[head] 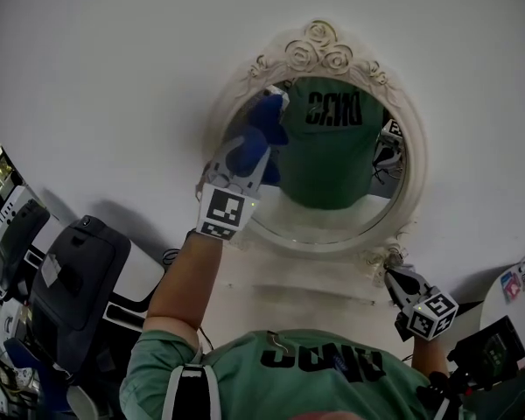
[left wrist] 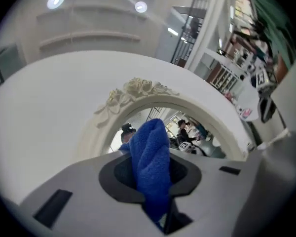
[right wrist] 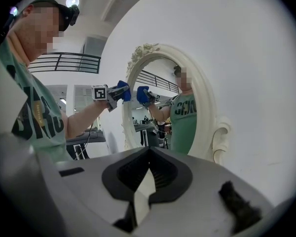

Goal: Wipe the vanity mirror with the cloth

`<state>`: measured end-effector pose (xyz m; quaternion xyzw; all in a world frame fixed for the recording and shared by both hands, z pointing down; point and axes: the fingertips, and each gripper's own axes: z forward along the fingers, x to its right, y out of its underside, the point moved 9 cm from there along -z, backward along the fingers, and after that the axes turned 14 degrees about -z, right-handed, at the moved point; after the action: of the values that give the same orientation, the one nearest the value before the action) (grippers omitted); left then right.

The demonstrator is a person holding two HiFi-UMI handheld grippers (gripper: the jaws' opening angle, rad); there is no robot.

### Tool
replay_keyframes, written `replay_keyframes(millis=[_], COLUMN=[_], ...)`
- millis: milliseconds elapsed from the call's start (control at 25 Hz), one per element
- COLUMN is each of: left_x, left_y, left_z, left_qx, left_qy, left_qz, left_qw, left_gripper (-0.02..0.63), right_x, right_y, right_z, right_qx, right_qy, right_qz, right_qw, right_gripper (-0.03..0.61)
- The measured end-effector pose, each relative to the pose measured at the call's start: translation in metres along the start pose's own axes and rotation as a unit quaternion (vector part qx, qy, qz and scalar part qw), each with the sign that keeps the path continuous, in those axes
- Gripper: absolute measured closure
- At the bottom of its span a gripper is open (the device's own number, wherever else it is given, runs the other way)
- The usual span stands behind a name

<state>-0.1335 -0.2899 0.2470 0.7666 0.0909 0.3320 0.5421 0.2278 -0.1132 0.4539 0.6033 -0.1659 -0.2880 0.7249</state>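
Left gripper jaws clamped on the blue terry cloth. The cloth was at the upper-left glass of the oval vanity mirror with cream rose-carved frame; contact not confirmed. Right gripper jaws were together and empty, just beside the frame's lower-right scroll.

A dark grey case sits beside the plain white wall.

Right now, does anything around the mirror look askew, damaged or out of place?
Nothing stands out. The ornate mirror looks intact, the blue cloth is clamped in the left gripper at the glass, and the right gripper is shut and empty near the frame's lower right.
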Motion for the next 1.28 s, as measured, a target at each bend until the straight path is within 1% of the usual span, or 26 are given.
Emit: replay_keyframes(millis=[40, 80, 120, 200, 240, 280, 320, 360, 400, 480, 560, 640, 680, 720, 760, 800, 960, 1040, 1120, 1280], left_x=[0.0, 0.0, 0.001, 0.003, 0.005, 0.008, 0.013, 0.02, 0.028, 0.045, 0.063, 0.084, 0.094, 0.104, 0.113, 0.121, 0.141, 0.145, 0.147, 0.152], left_y=[0.007, 0.016, 0.025, 0.046, 0.058, 0.069, 0.082, 0.095, 0.108, 0.133, 0.158, 0.183, 0.196, 0.209, 0.222, 0.235, 0.286, 0.306, 0.315, 0.317], left_z=[-0.002, -0.004, -0.006, -0.01, -0.012, -0.014, -0.016, -0.018, -0.019, -0.017, -0.014, -0.012, -0.012, -0.012, -0.013, -0.014, -0.021, -0.028, -0.034, -0.031], left_qx=[-0.013, -0.026, -0.041, -0.072, -0.087, -0.101, -0.117, -0.133, -0.148, -0.175, -0.194, -0.207, -0.215, -0.224, -0.234, -0.246, -0.305, -0.329, -0.333, -0.341], left_qy=[0.017, 0.035, 0.05, 0.072, 0.076, 0.075, 0.069, 0.062, 0.055, 0.041, 0.031, 0.031, 0.035, 0.04, 0.047, 0.054, 0.076, 0.081, 0.084, 0.091], left_qz=[-0.045, -0.092, -0.138, -0.214, -0.242, -0.259, -0.264, -0.259, -0.244, -0.194, -0.123, -0.035, 0.011, 0.054, 0.086, 0.106, 0.131, 0.133, 0.135, 0.147], left_qw=[0.9987, 0.9948, 0.9883, 0.9714, 0.9634, 0.9576, 0.9548, 0.9548, 0.9567, 0.9644, 0.9729, 0.9771, 0.9759, 0.9723, 0.9673, 0.962, 0.9402, 0.9316, 0.9293, 0.9239], left_gripper=[0.524, 0.525, 0.524, 0.523, 0.525, 0.523, 0.523, 0.523, 0.523, 0.523, 0.523, 0.523, 0.523, 0.523, 0.523, 0.523, 0.522, 0.522, 0.518, 0.517], right_x=[-0.001, -0.002, -0.004, -0.006, -0.007, -0.008, -0.009, -0.009, -0.01, -0.011, -0.013, -0.015, -0.015, -0.016, -0.016, -0.016, -0.015, -0.014, -0.014, -0.014], right_y=[-0.001, -0.001, -0.001, -0.001, -0.001, -0.002, -0.002, -0.001, -0.001, -0.002, -0.002, -0.002, -0.002, -0.001, 0.0, 0.001, 0.005, 0.005, 0.005, 0.006], right_z=[0.002, 0.003, 0.004, 0.005, 0.005, 0.006, 0.006, 0.007, 0.008, 0.01, 0.012, 0.013, 0.013, 0.013, 0.013, 0.012, 0.01, 0.009, 0.009, 0.01], right_qx=[0.0, -0.001, -0.002, -0.003, -0.003, -0.003, -0.004, -0.005, -0.006, -0.008, -0.008, -0.009, -0.01, -0.011, -0.012, -0.012, -0.016, -0.017, -0.017, -0.019], right_qy=[-0.003, -0.006, -0.008, -0.012, -0.014, -0.016, -0.017, -0.019, -0.021, -0.025, -0.028, -0.031, -0.032, -0.033, -0.033, -0.033, -0.029, -0.027, -0.026, -0.027], right_qz=[-0.002, -0.004, -0.005, -0.005, -0.004, -0.004, -0.004, -0.005, -0.005, -0.006, -0.009, -0.01, -0.01, -0.011, -0.011, -0.01, -0.006, -0.005, -0.004, -0.004], right_qw=[1.0, 1.0, 1.0, 1.0, 1.0, 1.0, 1.0, 1.0, 1.0, 1.0, 1.0, 0.999, 0.999, 0.999, 0.999, 0.999, 0.999, 0.999, 0.999, 0.999], right_gripper=[0.566, 0.566, 0.566, 0.566, 0.566, 0.566, 0.566, 0.566, 0.566, 0.566, 0.566, 0.566, 0.566, 0.566, 0.566, 0.566, 0.566, 0.566, 0.566, 0.566])
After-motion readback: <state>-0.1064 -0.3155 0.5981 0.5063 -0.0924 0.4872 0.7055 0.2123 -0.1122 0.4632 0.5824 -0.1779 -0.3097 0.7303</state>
